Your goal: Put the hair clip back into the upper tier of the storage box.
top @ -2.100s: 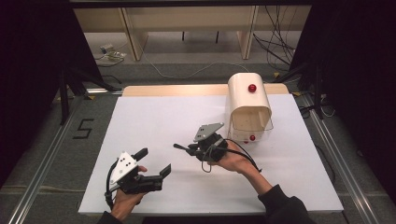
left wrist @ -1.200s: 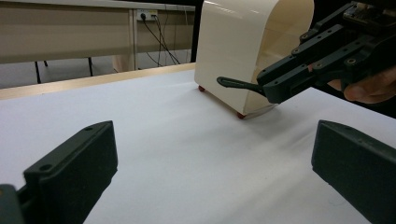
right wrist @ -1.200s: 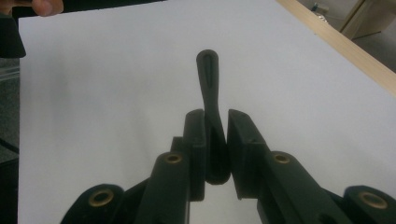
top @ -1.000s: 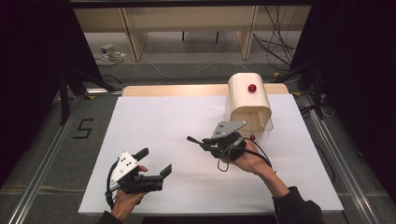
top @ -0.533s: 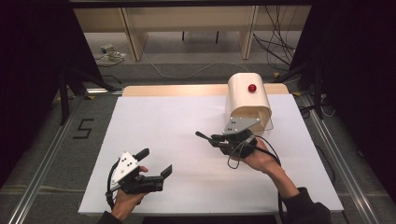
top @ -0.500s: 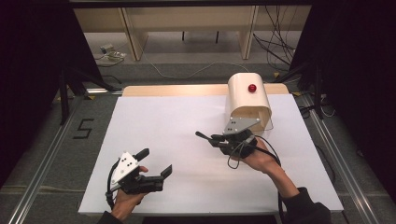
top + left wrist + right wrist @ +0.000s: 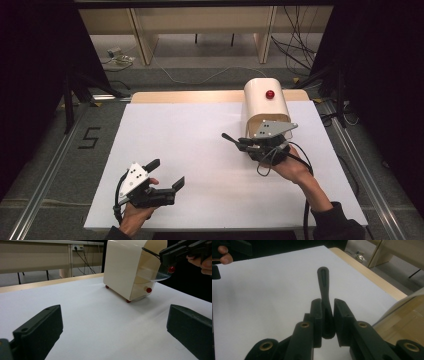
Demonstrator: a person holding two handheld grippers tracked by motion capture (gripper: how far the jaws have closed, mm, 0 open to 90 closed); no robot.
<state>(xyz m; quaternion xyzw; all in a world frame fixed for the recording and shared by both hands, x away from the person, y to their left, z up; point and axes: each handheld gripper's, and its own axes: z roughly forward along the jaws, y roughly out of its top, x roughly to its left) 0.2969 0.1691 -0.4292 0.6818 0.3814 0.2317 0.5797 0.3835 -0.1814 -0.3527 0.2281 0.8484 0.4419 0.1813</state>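
A cream box [image 7: 265,102] with a red knob on top stands at the far right of the white table [image 7: 190,130]. Just in front of it my right gripper [image 7: 242,144] is shut on a slim black tool handle [image 7: 227,136] that points left. The right gripper view has that handle [image 7: 323,282] sticking out between the pressed pads. In the left gripper view the box [image 7: 122,267] has a clear flap [image 7: 152,272] with a red knob swung out under the right gripper [image 7: 175,252]. My left gripper [image 7: 166,173] rests near the front left edge, open and holding nothing.
A wooden strip [image 7: 200,96] borders the table's far edge. Metal rails [image 7: 45,200] run along both sides, with cables on the floor beyond. The left hand [image 7: 223,252] appears at the top left of the right gripper view.
The right hand has carried the black tool to the right and away from me, up close to the box front. The left gripper has stayed where it was.
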